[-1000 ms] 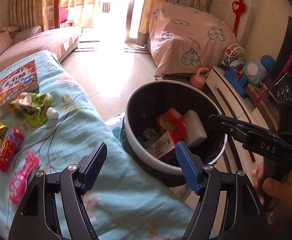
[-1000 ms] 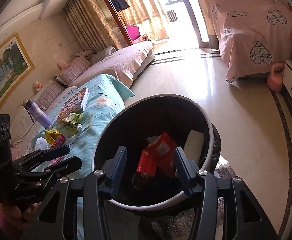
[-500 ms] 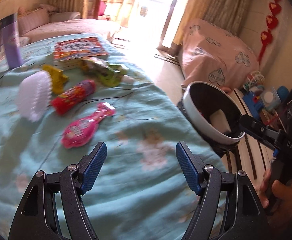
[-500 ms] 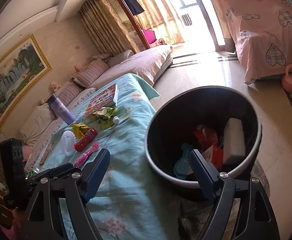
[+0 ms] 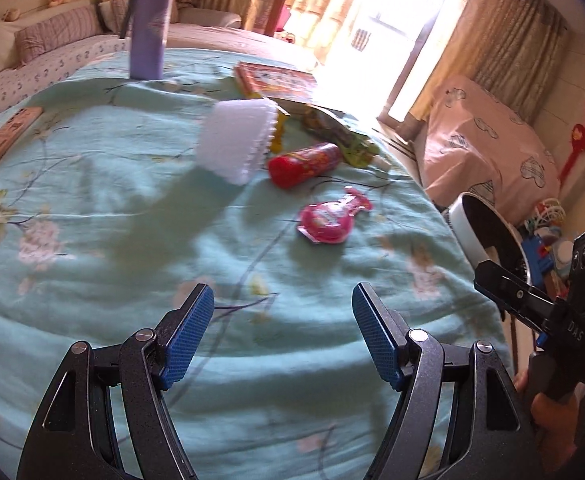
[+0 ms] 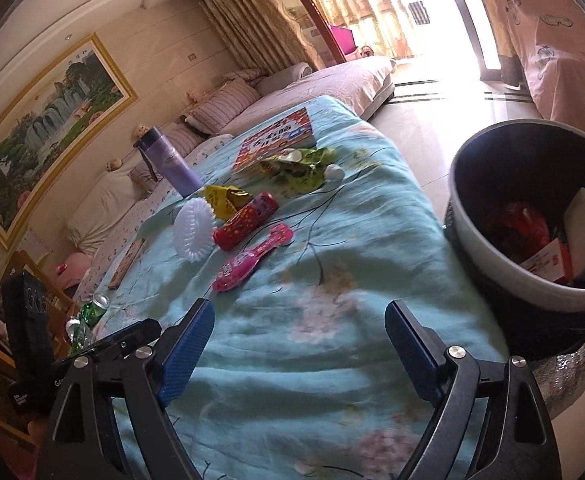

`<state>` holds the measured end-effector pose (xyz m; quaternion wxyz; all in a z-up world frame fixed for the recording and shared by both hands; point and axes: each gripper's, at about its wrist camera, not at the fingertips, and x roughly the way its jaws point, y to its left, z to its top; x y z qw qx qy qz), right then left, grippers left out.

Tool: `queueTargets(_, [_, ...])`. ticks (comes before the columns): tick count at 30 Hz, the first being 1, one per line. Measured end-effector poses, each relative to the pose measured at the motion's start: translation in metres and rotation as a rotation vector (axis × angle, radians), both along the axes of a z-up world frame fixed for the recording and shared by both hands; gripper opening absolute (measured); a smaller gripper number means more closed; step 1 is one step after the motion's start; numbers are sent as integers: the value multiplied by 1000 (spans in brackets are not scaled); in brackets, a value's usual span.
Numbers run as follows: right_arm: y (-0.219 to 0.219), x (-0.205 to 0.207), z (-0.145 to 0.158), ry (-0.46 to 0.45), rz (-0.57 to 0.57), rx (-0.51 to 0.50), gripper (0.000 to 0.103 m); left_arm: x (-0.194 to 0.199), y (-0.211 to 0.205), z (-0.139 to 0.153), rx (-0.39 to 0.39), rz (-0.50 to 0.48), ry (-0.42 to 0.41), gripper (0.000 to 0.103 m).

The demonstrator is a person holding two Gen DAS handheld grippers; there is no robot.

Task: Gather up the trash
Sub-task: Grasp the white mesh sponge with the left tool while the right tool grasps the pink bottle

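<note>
Left tongs (image 5: 282, 336) released, empty, over teal floral bedspread (image 5: 92, 208). Right tongs (image 6: 298, 344) opening, nothing between. Flat pink plastic wrapper (image 5: 330, 220) near red cylindrical snack tube (image 5: 304, 164), on bedspread. Black round trash bin (image 6: 532, 216) beside bed, holding wrappers.

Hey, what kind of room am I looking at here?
Probably a home living room: a long sofa with cushions, a framed landscape painting, and curtains by a bright balcony door.
</note>
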<state>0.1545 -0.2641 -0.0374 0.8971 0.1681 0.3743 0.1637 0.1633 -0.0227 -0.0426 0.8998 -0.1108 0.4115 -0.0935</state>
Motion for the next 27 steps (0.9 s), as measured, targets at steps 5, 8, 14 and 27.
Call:
queueTargets(5, [27, 7, -5, -15, 21, -5, 89, 8, 21, -4, -3, 35, 12, 73])
queueTargets(8, [39, 17, -6, 9, 40, 29, 89, 17, 27, -4, 14, 41, 12, 73])
queueTargets(14, [59, 44, -16, 65, 53, 60, 64, 48, 36, -5, 45, 56, 21, 73])
queueTargets(27, [65, 89, -44, 177, 9, 156, 44, 126, 21, -10, 112, 32, 17, 66])
